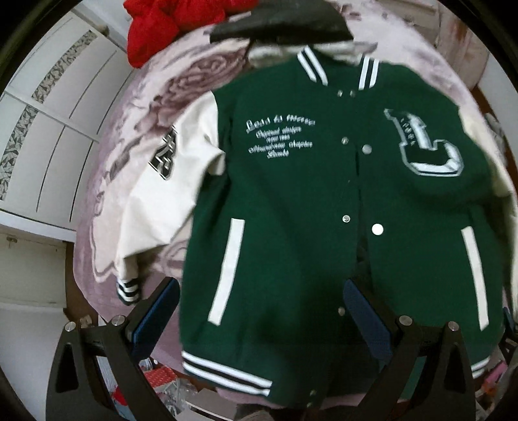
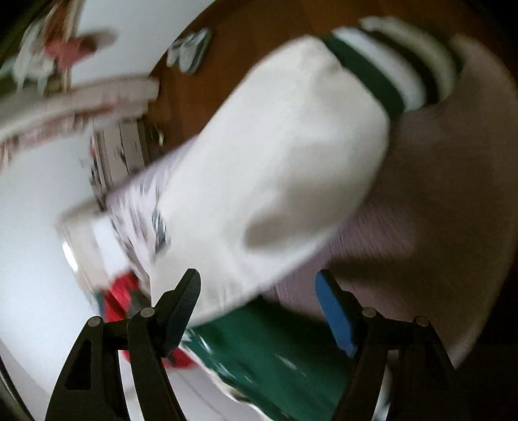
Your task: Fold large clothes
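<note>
A green varsity jacket (image 1: 307,200) with white sleeves lies face up on a pink rose-patterned blanket (image 1: 155,107). Its front is snapped shut, with a big "L" patch (image 1: 424,145) on one chest. One white sleeve (image 1: 168,194) lies spread to the left, striped cuff (image 1: 129,290) down. My left gripper (image 1: 262,311) is open above the jacket's lower hem, holding nothing. In the blurred right wrist view, my right gripper (image 2: 259,307) is open over the other white sleeve (image 2: 275,171), whose striped cuff (image 2: 398,64) points away. The green body (image 2: 265,356) shows below the jaws.
A red garment (image 1: 158,22) and a dark object (image 1: 278,26) lie at the blanket's far end. White wardrobe doors (image 1: 48,129) stand to the left. Wooden floor (image 2: 252,48) with a pair of slippers (image 2: 191,48) lies beyond the bed. Clutter sits below the bed edge (image 1: 162,382).
</note>
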Demonstrator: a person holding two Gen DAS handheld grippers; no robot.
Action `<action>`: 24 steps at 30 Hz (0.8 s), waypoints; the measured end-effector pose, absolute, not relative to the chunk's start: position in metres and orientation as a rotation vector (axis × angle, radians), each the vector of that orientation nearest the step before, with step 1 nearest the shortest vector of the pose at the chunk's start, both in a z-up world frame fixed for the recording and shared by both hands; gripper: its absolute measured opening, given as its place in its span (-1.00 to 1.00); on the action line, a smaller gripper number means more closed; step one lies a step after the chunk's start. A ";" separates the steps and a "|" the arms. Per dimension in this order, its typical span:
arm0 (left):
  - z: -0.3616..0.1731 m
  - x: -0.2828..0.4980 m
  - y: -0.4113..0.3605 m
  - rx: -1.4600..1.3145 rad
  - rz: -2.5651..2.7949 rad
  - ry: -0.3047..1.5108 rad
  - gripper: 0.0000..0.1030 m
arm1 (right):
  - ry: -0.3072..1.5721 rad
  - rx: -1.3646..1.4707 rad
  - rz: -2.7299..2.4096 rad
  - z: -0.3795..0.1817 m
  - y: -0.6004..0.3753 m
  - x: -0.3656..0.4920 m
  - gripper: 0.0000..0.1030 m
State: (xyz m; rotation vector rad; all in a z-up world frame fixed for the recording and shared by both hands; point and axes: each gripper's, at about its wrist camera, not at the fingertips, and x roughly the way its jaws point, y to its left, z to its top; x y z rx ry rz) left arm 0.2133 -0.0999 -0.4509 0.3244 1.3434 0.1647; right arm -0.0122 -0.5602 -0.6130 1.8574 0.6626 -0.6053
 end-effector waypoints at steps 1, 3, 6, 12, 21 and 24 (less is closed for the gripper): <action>-0.457 0.217 -0.100 0.319 0.171 1.349 1.00 | 0.606 1.894 -0.616 -0.627 -0.561 -0.010 0.46; -0.470 0.226 -0.102 0.310 0.188 1.360 1.00 | 0.507 1.920 -0.647 -0.640 -0.562 -0.007 0.40; -0.481 0.240 -0.101 0.295 0.204 1.365 1.00 | 0.439 1.859 -0.721 -0.637 -0.565 -0.001 -0.95; -0.496 0.278 -0.078 0.296 0.248 1.330 1.00 | 0.470 1.599 -0.771 -0.571 -0.606 0.024 -0.96; -0.514 0.305 0.004 0.288 0.315 1.278 1.00 | 0.669 0.901 -0.580 -0.377 -0.573 0.205 -0.96; -0.518 0.304 0.034 0.250 0.339 1.293 1.00 | 0.753 0.655 -0.445 -0.349 -0.489 0.293 -0.96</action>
